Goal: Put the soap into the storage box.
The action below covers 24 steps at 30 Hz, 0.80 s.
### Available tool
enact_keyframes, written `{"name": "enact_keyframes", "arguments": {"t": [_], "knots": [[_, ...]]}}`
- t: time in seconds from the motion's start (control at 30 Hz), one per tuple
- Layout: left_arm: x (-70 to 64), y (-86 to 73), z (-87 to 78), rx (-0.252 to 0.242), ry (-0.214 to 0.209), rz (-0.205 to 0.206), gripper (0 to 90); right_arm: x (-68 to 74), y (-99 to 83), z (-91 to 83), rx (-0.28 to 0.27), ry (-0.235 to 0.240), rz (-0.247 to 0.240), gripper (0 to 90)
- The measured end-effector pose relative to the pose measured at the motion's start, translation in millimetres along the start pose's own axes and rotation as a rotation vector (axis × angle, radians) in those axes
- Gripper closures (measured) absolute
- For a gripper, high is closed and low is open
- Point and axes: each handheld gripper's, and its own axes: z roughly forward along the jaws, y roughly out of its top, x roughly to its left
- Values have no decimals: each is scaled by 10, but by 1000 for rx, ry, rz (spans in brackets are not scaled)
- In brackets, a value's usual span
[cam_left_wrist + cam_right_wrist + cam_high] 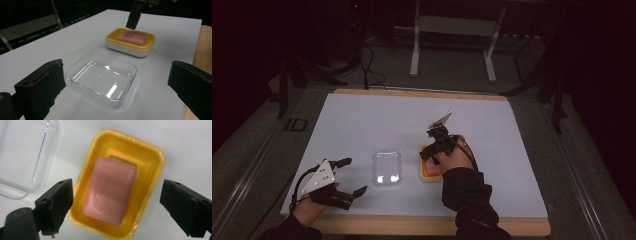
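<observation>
Right gripper (117, 202), jaws wide, hangs over pink soap bar (110, 193) in yellow soap dish (152, 160), ungrasped; left gripper (346, 176) wide, idle.

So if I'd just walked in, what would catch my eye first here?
Probably the pink soap bar in its bright yellow dish, right of the table's middle. The right gripper hangs just above it, jaws spread wide to either side. Beside the dish lies a clear plastic lid, empty, with the left gripper open near the table's front left corner.
</observation>
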Motion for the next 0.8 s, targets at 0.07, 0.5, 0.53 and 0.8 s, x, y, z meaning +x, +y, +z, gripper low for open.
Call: {"name": "enact_keyframes", "arguments": {"t": [0.07, 0.5, 0.53, 0.8], "knots": [[-20, 3, -27, 0, 6, 2, 12, -16, -11, -16, -24, -6, -43, 117], [-105, -13, -151, 15, 51, -14, 13, -239, -169, -178, -167, 23, -216, 118], [-113, -12, -152, 16, 48, -12, 13, -258, -184, -187, -182, 29, -226, 119], [-181, -18, -194, 24, 32, -19, 12, -508, -440, -272, -323, 117, -258, 130]]}}
